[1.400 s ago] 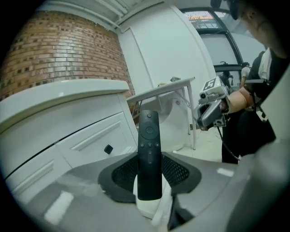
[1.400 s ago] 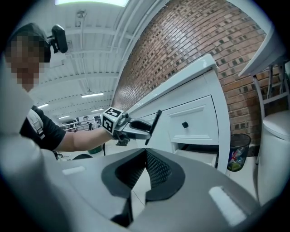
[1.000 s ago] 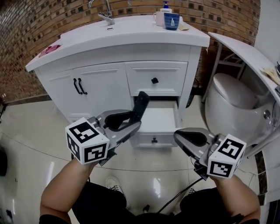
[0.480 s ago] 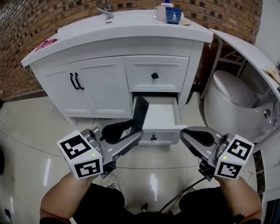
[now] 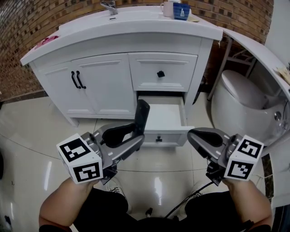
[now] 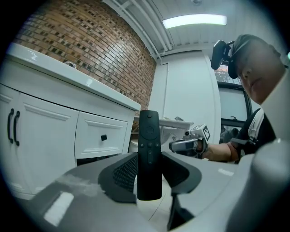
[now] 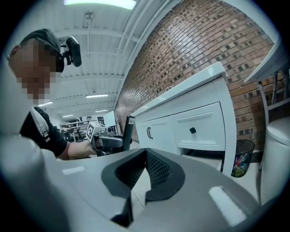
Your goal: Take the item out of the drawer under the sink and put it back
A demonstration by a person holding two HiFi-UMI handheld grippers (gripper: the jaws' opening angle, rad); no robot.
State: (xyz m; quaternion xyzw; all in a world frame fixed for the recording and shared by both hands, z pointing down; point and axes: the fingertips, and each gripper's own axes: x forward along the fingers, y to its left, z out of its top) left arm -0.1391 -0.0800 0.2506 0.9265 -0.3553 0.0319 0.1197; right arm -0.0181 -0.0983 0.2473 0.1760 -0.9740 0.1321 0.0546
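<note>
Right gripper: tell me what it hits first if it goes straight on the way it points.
Probably the vanity's cabinet door, left of the open drawer. The right gripper aims there, jaws shut; the remote control in the left gripper stands just left of that line. Depth is unclear.

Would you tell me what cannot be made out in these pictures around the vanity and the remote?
Drawer interior, head view: left part hidden behind the remote.
Cups and tap, head view: cut off by the top edge.
Pink item on the counter, head view: too small and blurred to identify.
Bin contents, right gripper view: too small.
Remote's button marks, left gripper view: too small to read.
</note>
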